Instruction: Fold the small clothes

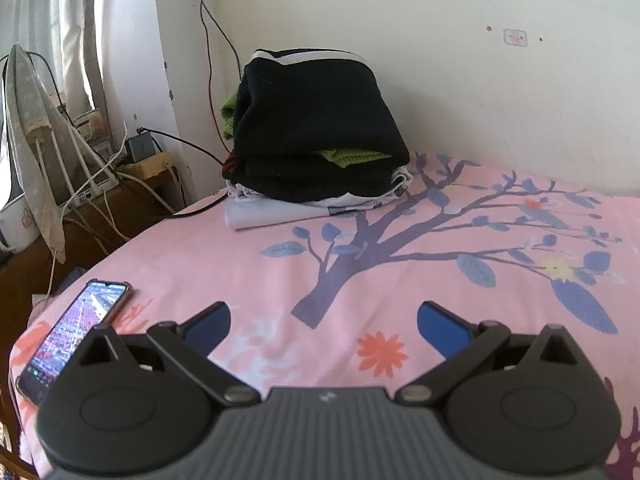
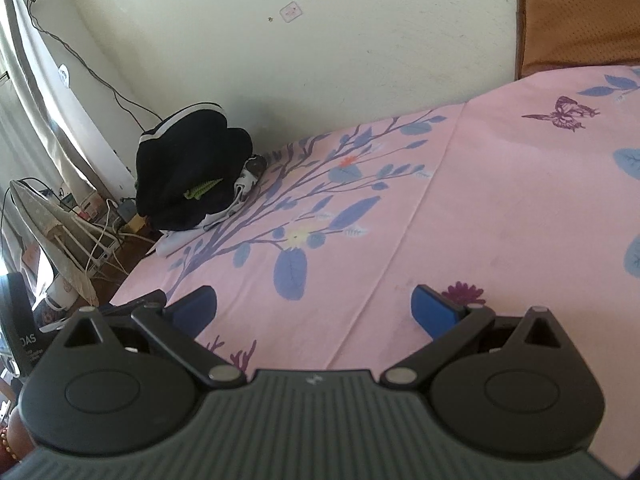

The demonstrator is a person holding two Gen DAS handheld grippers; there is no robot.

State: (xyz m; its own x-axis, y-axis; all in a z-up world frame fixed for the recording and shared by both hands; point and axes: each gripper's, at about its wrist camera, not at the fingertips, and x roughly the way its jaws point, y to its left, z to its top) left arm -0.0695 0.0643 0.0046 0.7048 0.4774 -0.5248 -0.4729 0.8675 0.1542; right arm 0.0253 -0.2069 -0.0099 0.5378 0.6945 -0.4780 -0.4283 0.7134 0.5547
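A stack of folded clothes [image 1: 316, 132], mostly black with green and white pieces showing, stands at the far corner of the bed against the wall. The right wrist view shows the same stack [image 2: 188, 176] at the far left. My left gripper [image 1: 324, 324] hovers open over the pink floral bedsheet [image 1: 400, 280], its blue pads wide apart with nothing between them. My right gripper [image 2: 314, 306] is also open and holds nothing, low over the sheet [image 2: 480, 220]. No loose garment lies in front of either gripper.
A phone [image 1: 76, 336] with a lit screen lies on the bed's left edge, close to my left gripper. Beyond that edge are a folded ironing board [image 1: 36, 152], a side table with cables [image 1: 132, 168], and a curtain [image 1: 60, 20]. A brown headboard [image 2: 580, 12] stands at the far right.
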